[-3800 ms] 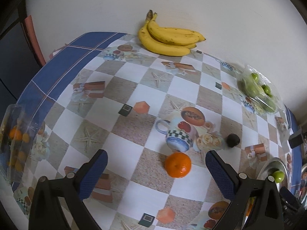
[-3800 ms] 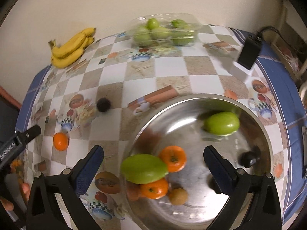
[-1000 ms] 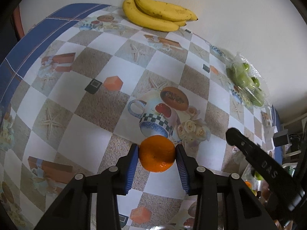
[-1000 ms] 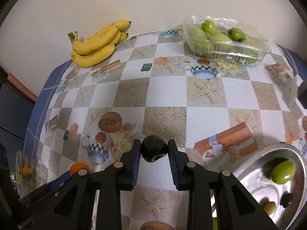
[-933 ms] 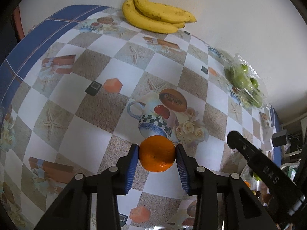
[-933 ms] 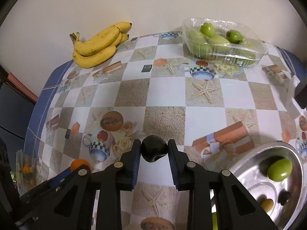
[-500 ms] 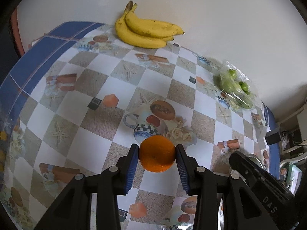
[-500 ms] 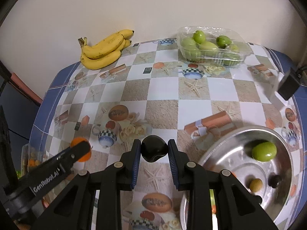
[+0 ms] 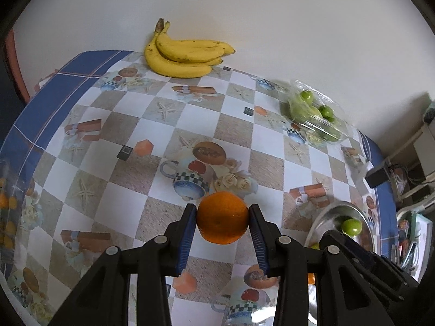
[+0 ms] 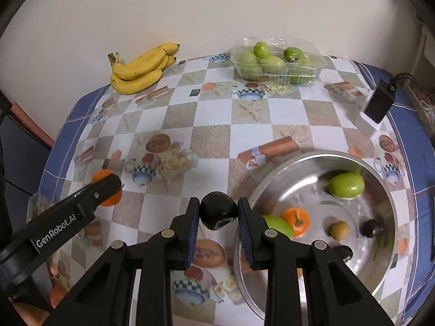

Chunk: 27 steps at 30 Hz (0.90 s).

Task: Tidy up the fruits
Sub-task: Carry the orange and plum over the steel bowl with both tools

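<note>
Checkered oilcloth with printed cups and starfish covers the worktop [image 10: 285, 114], a pale wall behind it, and both hands are busy above it. Left claw [image 9: 222, 224] is clamped on an orange [image 9: 222, 218], blue pads pressed to either flank, fruit clear of the cloth over the middle of the worktop. Right claw [image 10: 219, 217] is clamped on a small dark round fruit [image 10: 219, 213], glossy and hard to name, hanging just beside the near rim of the steel bowl [image 10: 386, 190] by the worktop's right edge.

Inside that bowl: a green fruit [image 10: 346, 184], an orange one with its stem showing [image 10: 296, 221], a small tan one [image 10: 339, 230], more dark ones. Bananas [image 10: 141, 69] sit against the wall at the far left corner, a clear tub of green fruit [image 10: 277, 59] at the far edge.

Now, the risks. That dark fruit is smooth and round, held only across its widest part; a jolt could squirt it out, and I judge it would roll on this slick cloth toward an edge. Dropped from height into the steel, it may bounce out or knock its neighbours about. Both claws are heading to one bowl, I reckon, so they could clash at the rim. Squeeze the orange harder and the skin could bruise. A black box [image 10: 379, 106] near the right edge could be nudged off.
</note>
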Each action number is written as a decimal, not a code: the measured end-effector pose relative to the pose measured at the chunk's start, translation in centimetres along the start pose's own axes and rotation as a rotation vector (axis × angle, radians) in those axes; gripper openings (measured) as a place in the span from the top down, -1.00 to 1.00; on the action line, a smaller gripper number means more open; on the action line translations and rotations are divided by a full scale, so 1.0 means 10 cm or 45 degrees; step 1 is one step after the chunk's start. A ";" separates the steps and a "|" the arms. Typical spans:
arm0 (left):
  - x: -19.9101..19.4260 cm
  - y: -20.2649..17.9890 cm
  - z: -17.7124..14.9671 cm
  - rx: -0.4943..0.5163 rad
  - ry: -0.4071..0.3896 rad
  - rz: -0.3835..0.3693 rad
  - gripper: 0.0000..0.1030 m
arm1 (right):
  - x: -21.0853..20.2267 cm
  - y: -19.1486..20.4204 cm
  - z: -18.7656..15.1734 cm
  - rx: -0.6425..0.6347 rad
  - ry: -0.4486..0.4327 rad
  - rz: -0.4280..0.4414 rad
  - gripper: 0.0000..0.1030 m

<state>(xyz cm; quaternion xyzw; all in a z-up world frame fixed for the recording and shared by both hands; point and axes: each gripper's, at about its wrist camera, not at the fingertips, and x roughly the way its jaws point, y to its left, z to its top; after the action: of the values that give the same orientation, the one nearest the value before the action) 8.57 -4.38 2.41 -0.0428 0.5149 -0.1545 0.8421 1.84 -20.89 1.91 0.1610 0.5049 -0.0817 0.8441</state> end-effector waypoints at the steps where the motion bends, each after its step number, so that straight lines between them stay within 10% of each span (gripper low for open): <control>1: -0.01 -0.01 -0.01 0.004 -0.001 -0.003 0.19 | -0.02 0.00 -0.02 -0.002 -0.002 -0.005 0.42; 27: -0.11 -0.77 -0.30 0.224 0.013 -0.045 0.19 | -0.21 -0.87 -0.36 0.217 0.032 -0.104 0.42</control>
<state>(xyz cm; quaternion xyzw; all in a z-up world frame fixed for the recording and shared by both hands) 3.81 -11.03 3.77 0.0231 0.5028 -0.2140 0.8372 -4.70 -27.76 0.52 0.2125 0.5128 -0.1567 0.8169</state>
